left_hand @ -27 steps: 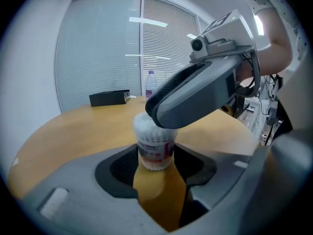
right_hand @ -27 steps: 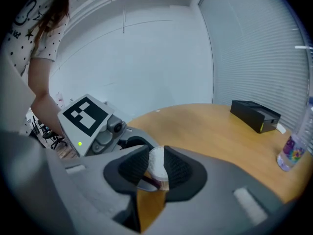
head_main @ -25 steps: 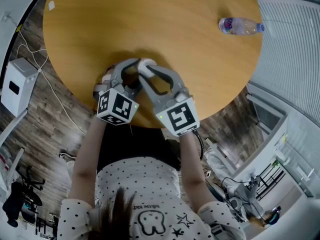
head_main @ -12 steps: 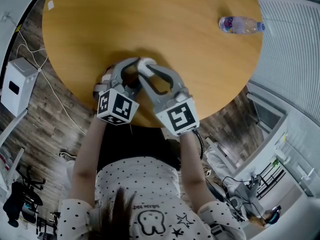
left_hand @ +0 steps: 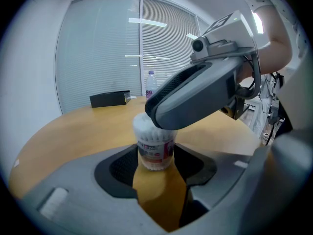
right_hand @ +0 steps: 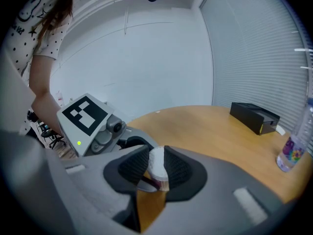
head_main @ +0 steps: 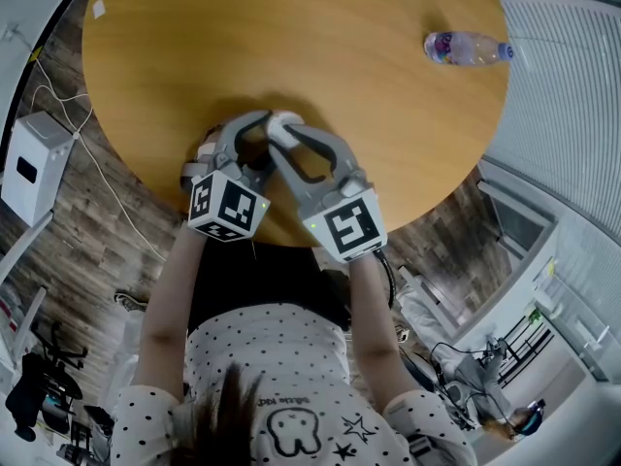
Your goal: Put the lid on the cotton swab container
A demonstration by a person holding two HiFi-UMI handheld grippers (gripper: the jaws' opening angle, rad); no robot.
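Observation:
A small clear cotton swab container (left_hand: 154, 148) with a red label stands on the round wooden table (head_main: 291, 37) near its front edge. My left gripper (left_hand: 155, 163) is shut on the container's sides. My right gripper (right_hand: 155, 168) is shut on the white-looking lid (right_hand: 157, 161), which it holds on the container's top. One of its fingers (left_hand: 195, 99) covers the top in the left gripper view, so how the lid sits stays hidden. In the head view both grippers, left (head_main: 254, 136) and right (head_main: 288, 136), meet at the container (head_main: 283, 122).
A water bottle (head_main: 466, 50) lies at the table's far right. A black box (right_hand: 254, 116) sits at the far edge. The table's front edge runs just under my hands. A white unit (head_main: 34, 163) stands on the floor to the left.

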